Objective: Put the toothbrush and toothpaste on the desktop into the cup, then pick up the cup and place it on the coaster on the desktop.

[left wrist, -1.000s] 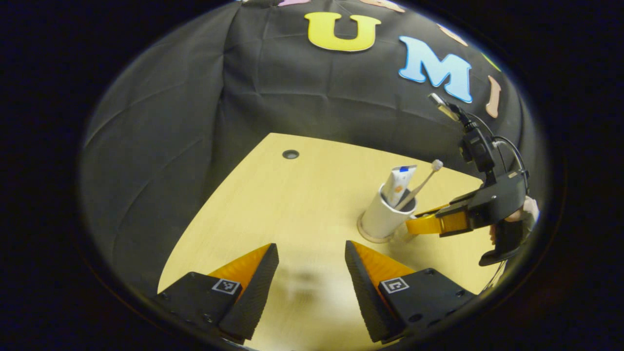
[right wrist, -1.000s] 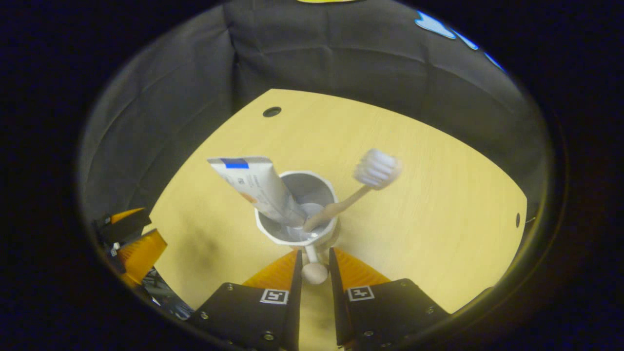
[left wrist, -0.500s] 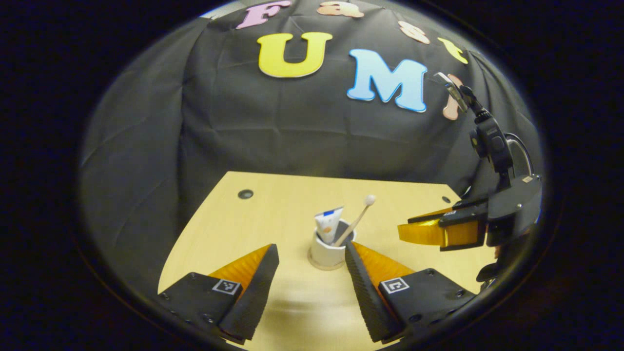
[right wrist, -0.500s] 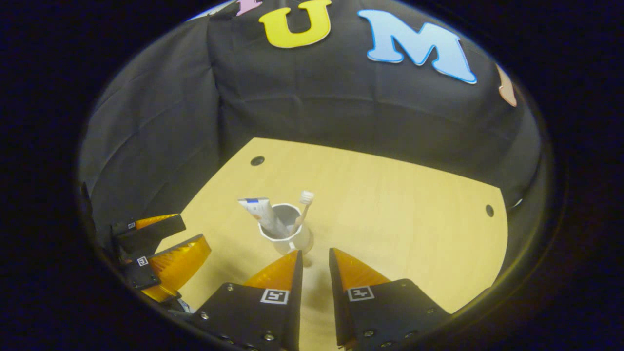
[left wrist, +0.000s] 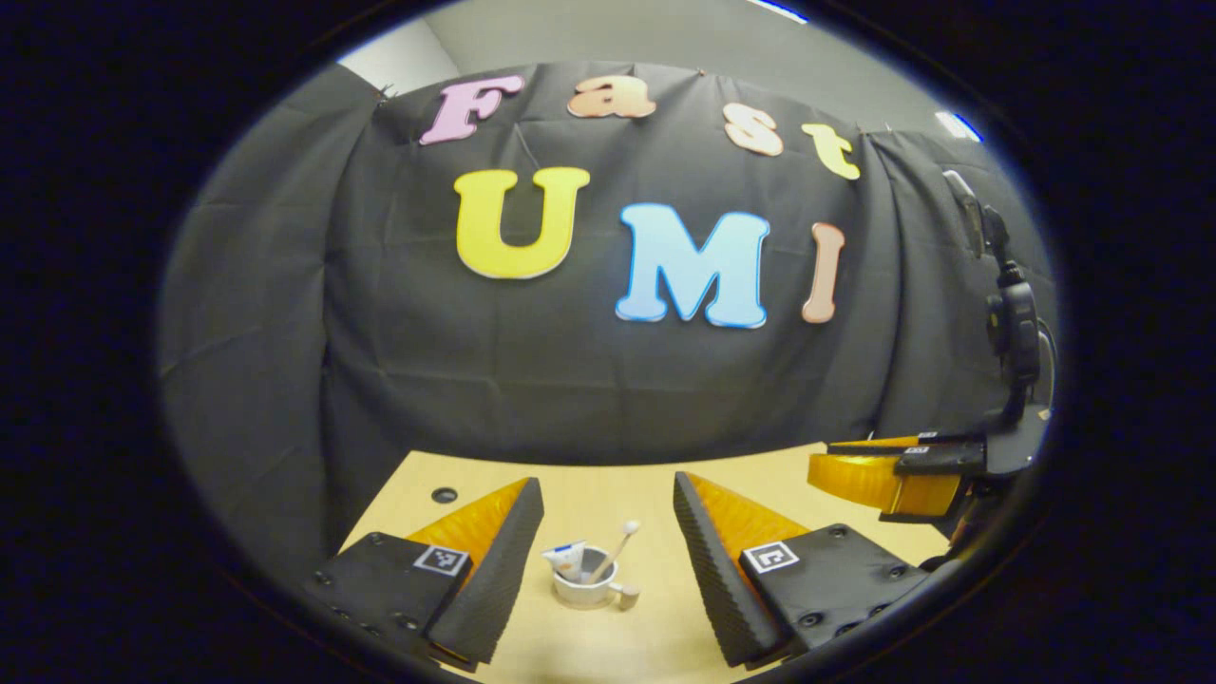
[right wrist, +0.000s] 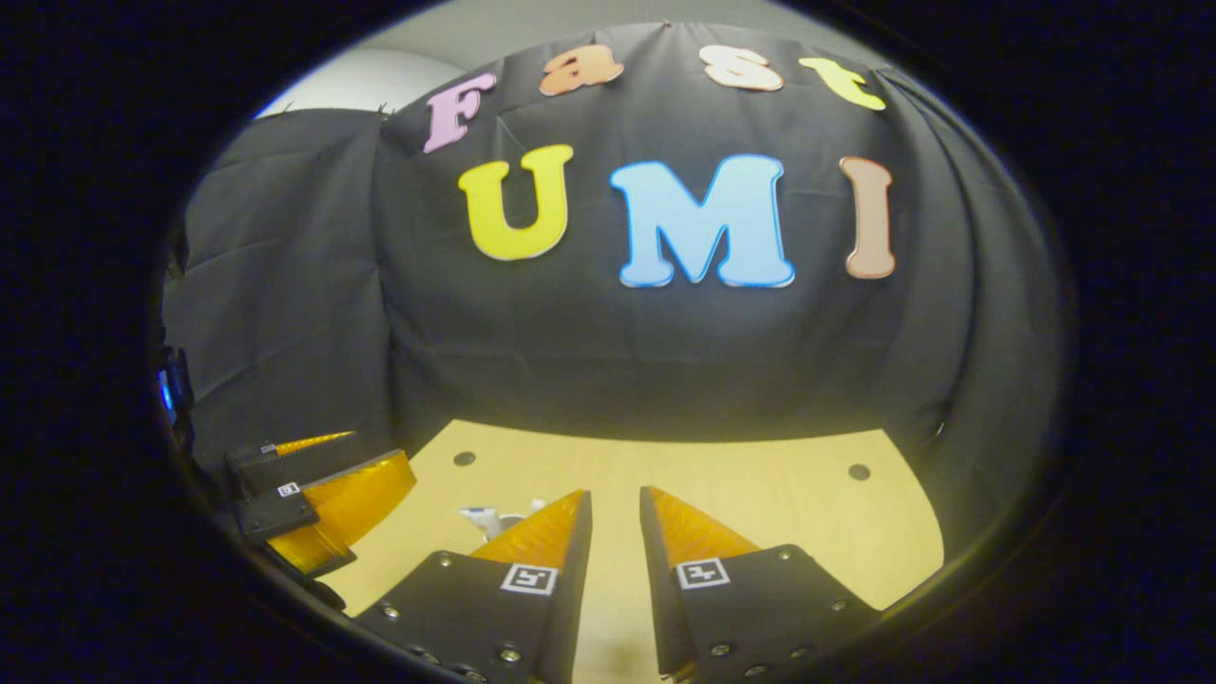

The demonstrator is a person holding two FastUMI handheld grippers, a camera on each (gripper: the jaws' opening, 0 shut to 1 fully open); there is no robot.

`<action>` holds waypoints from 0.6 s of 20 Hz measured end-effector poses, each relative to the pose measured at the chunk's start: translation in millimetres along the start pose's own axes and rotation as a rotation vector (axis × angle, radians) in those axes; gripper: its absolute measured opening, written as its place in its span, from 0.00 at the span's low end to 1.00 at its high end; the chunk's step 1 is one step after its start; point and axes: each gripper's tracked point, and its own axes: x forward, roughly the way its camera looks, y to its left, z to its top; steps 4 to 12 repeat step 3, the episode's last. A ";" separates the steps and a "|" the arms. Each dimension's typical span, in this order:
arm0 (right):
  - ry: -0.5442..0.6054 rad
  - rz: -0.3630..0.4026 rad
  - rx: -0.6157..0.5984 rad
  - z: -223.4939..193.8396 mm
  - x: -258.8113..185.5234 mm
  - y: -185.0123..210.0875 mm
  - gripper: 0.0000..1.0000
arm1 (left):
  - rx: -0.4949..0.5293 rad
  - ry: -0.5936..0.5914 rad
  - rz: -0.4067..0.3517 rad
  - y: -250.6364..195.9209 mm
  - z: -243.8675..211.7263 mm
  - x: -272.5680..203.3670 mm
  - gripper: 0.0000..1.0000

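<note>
Cup [left wrist: 586, 591] upright between left tongs [left wrist: 608, 532]

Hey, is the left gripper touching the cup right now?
Apart. In the left gripper view, the cup stands on the desk farther off, between the open fingers of the left gripper, with bare desk showing on both sides of it.

In the right gripper view, the cup is hidden behind a finger [right wrist: 546, 532]; only the toothpaste [right wrist: 480, 518] top is seen.
</note>
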 end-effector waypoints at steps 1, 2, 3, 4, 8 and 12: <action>-0.045 -0.016 -0.001 12.6 -8.1 -4.5 0.32 | 0.009 -0.033 0.004 -3.6 12.6 -2.0 0.92; -0.088 -0.036 -0.001 22.7 -15.4 -8.3 0.32 | 0.016 -0.069 0.010 -6.7 26.3 -6.3 0.92; -0.128 -0.047 -0.004 32.8 -23.1 -11.1 0.32 | 0.020 -0.110 0.006 -12.4 41.7 -12.4 0.92; -0.128 -0.047 -0.004 32.8 -23.1 -11.1 0.32 | 0.020 -0.110 0.006 -12.4 41.7 -12.4 0.92; -0.128 -0.047 -0.004 32.8 -23.1 -11.1 0.32 | 0.020 -0.110 0.006 -12.4 41.7 -12.4 0.92; -0.128 -0.047 -0.004 32.8 -23.1 -11.1 0.32 | 0.020 -0.110 0.006 -12.4 41.7 -12.4 0.92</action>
